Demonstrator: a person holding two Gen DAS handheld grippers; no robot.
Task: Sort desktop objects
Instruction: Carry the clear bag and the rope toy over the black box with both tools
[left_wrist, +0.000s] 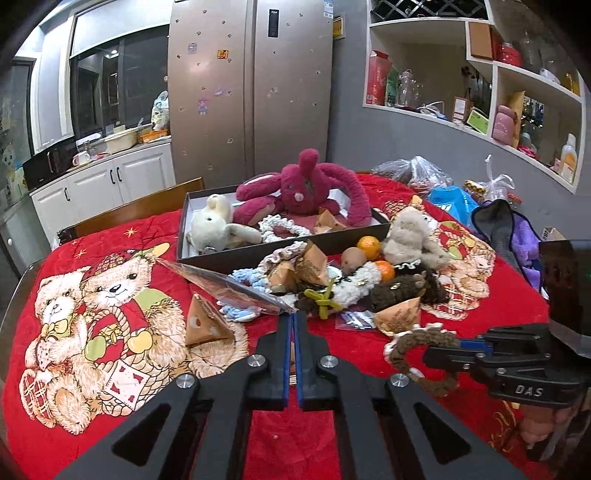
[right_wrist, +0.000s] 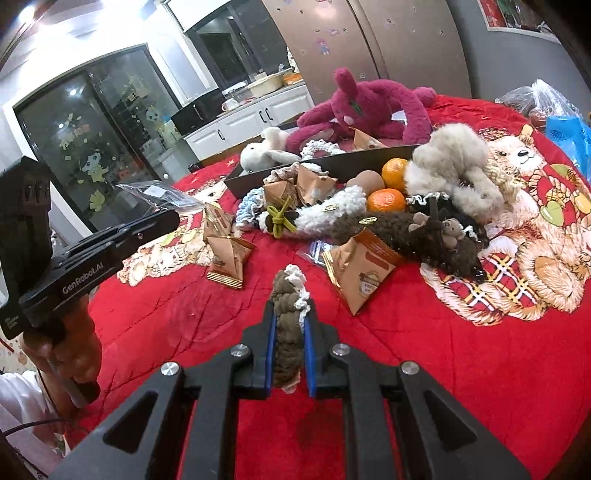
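red bear cloth (left_wrist: 110, 424) | L tongs (left_wrist: 294, 321) closed, empty, angled down | R tongs (right_wrist: 290, 314) clamping brown scrunchie (right_wrist: 286, 332), angled down

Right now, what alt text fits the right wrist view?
Black jaws clamp a brown scrunchie above a red blanket. Beyond lie snack packets, two oranges, plush toys and a dark box; the left gripper shows at left.
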